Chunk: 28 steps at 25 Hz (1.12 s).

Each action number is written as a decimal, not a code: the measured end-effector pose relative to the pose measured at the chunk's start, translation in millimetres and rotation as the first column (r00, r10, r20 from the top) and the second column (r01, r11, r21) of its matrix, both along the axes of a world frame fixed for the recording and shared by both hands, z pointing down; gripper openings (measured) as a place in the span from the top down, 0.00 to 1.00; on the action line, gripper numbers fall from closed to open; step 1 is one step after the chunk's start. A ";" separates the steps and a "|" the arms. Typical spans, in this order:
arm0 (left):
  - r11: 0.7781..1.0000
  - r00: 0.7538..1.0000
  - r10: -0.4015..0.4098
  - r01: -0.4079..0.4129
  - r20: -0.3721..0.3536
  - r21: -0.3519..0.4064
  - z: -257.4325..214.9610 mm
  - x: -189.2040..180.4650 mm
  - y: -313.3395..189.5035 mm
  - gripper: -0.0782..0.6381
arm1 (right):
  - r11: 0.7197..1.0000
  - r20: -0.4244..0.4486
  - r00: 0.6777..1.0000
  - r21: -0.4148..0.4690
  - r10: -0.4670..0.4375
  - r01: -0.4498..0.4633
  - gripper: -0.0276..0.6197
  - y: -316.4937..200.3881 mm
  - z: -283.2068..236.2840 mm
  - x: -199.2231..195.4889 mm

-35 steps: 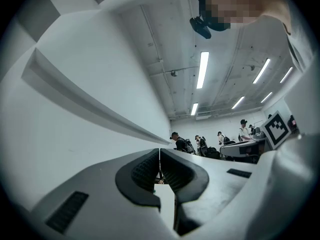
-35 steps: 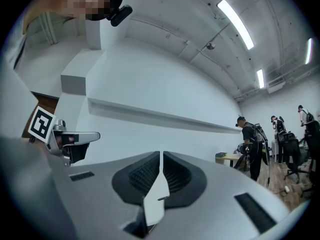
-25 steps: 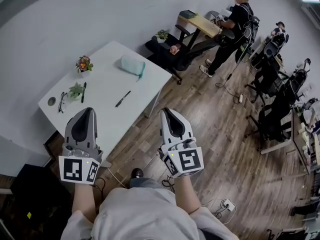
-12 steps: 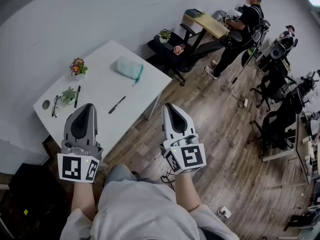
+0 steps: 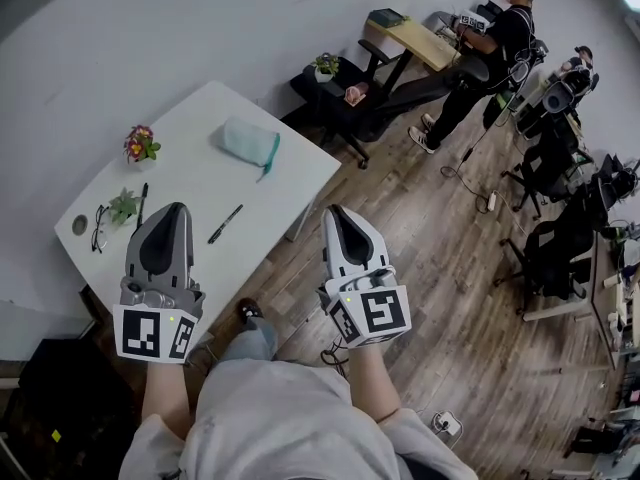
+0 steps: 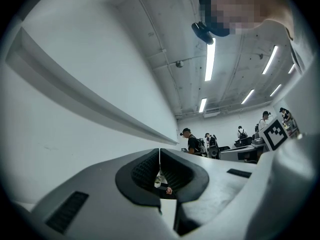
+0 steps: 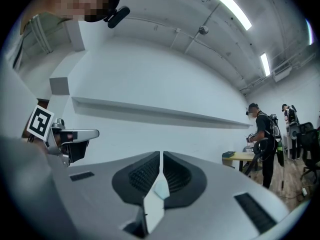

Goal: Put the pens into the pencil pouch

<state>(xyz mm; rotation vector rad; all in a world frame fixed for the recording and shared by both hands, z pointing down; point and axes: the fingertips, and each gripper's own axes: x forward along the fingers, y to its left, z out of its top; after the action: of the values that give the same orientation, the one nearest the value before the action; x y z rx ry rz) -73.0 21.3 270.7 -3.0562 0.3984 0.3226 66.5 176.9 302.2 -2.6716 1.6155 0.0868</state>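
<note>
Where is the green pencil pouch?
In the head view, the pencil pouch lies near the far right edge of the white table, right of the flower pot and beyond a black pen.

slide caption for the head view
Left gripper and right gripper, both shut and empty, near a white table with two pens and a pouch.

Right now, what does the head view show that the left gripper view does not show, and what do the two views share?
Only the head view: the white table with the teal pencil pouch and two black pens, one near the table's near edge, one beside the small plant. Only the left gripper view: the ceiling lights, and how the jaws of the left gripper stand, together with nothing between them. Both: that gripper's body, the marker cube of the right gripper, and people in the background.
</note>
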 end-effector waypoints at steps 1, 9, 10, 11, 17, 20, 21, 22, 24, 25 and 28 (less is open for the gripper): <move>1.000 1.000 -0.001 0.001 -0.002 -0.002 -0.3 6.9 -6.3 0.85 | 1.000 0.001 1.000 -0.001 0.000 0.000 0.90 -6.1 0.1 7.2; 1.000 1.000 -0.019 0.019 -0.017 -0.021 3.6 61.4 -61.4 0.85 | 1.000 0.057 0.998 -0.024 -0.017 0.018 0.90 -67.3 11.2 70.8; 0.999 1.000 -0.021 0.020 -0.017 -0.026 4.6 67.4 -68.3 0.85 | 0.999 0.074 0.997 -0.029 -0.017 0.020 0.90 -75.6 14.8 79.4; 0.999 1.000 -0.023 0.022 -0.016 -0.030 5.8 72.8 -75.4 0.85 | 0.999 0.091 0.996 -0.038 -0.019 0.023 0.90 -84.3 19.5 87.6; 0.997 0.999 -0.051 0.051 0.014 -0.052 22.0 95.0 -116.8 0.85 | 0.988 0.200 0.980 -0.147 -0.017 0.047 0.90 -134.4 72.0 126.2; 0.995 0.998 -0.059 0.061 0.039 -0.072 32.7 101.8 -132.9 0.85 | 0.980 0.287 0.958 -0.189 -0.012 0.069 0.90 -153.2 104.2 136.8; 0.995 0.997 -0.060 0.064 0.047 -0.079 36.6 103.1 -137.8 0.85 | 0.977 0.316 0.949 -0.201 -0.008 0.075 0.90 -158.7 115.5 139.1; 0.994 0.997 -0.061 0.066 0.055 -0.086 40.6 104.2 -142.7 0.85 | 0.974 0.346 0.938 -0.213 -0.003 0.082 0.90 -163.9 127.1 141.1; 0.992 0.995 -0.064 0.071 0.072 -0.102 49.9 106.1 -152.9 0.85 | 0.968 0.407 0.913 -0.234 0.010 0.094 0.90 -173.7 150.6 144.8; 0.991 0.995 -0.065 0.074 0.080 -0.112 54.7 107.1 -157.9 0.85 | 0.965 0.438 0.899 -0.243 0.017 0.100 0.90 -178.3 162.1 146.7; 0.987 0.992 -0.068 0.082 0.102 -0.137 69.2 109.6 -171.1 0.85 | 0.956 0.520 0.853 -0.273 0.051 0.110 0.90 -189.2 197.0 151.7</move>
<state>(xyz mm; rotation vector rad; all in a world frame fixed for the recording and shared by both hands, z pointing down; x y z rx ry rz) 36.6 -149.8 339.9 -3.1669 0.5523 0.1472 218.2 -12.3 499.2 -2.5218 1.5698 -0.8734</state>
